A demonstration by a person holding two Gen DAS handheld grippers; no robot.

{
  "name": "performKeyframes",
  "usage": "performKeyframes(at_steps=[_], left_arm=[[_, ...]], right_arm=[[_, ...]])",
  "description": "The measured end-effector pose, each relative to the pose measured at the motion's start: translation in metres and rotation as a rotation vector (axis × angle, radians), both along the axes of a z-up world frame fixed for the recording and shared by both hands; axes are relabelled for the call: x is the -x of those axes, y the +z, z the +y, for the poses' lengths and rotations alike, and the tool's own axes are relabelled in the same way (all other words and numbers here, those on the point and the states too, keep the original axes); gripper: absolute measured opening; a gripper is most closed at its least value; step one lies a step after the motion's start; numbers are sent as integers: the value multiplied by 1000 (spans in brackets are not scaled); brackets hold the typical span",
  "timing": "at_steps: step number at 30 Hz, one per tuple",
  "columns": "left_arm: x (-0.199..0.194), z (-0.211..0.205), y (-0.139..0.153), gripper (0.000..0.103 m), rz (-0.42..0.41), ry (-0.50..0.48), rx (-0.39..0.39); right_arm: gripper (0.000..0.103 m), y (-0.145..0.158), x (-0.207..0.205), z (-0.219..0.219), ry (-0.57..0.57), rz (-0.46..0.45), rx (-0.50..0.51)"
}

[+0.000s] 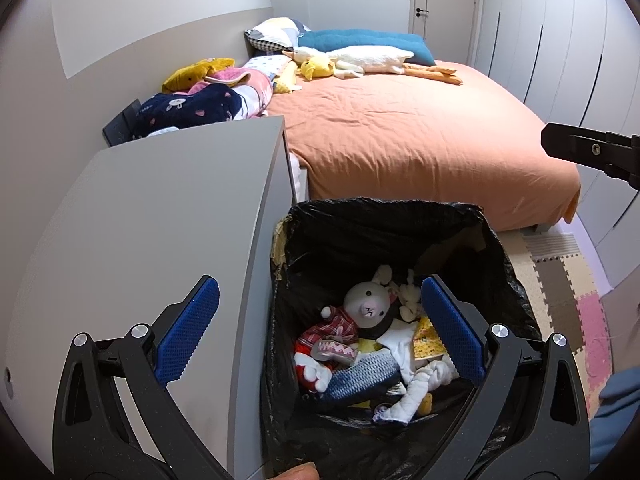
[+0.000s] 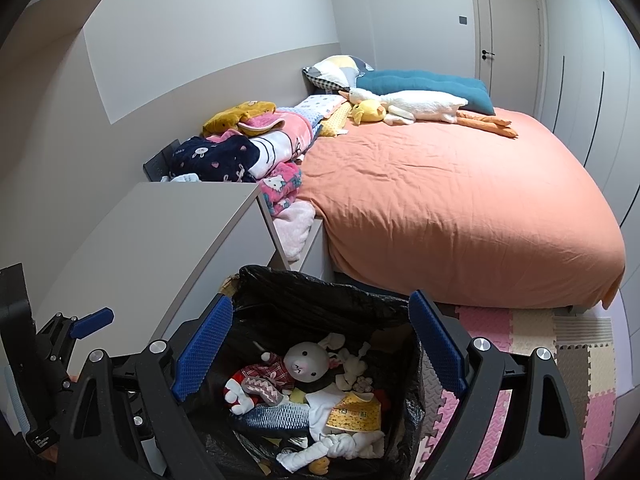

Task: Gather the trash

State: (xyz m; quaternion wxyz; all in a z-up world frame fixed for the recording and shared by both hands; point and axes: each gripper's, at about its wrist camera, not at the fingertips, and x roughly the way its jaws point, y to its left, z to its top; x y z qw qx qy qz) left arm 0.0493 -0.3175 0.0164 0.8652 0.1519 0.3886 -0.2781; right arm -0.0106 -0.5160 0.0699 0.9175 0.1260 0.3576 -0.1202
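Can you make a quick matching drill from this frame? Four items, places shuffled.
Items:
1. grey bunny plush
2. white goose plush
3. left gripper
4. foam mat

Places:
A. on the orange bed
B. on the floor beside the bed
C. inside the black trash bag
D. open above the bag

Pairs: 1-C, 2-A, 3-D, 4-B

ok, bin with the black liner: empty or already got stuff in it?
Partly filled. The bin already holds a grey plush rabbit, a knitted blue fish and white cloths; the liner's upper walls show bare.
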Motion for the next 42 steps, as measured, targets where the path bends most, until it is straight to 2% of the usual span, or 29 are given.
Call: performKeyframes(at_steps=[20, 24, 42], left_arm=[[0, 4, -1, 98, 25, -15, 35], [3, 5, 1, 98, -15, 16, 23], [1, 9, 0, 98, 0, 41, -3]], right_arm=[[90, -1, -1, 1, 0, 2, 0], [90, -2, -2, 3, 3, 4, 1], [90, -8, -3, 9, 11, 14, 0]])
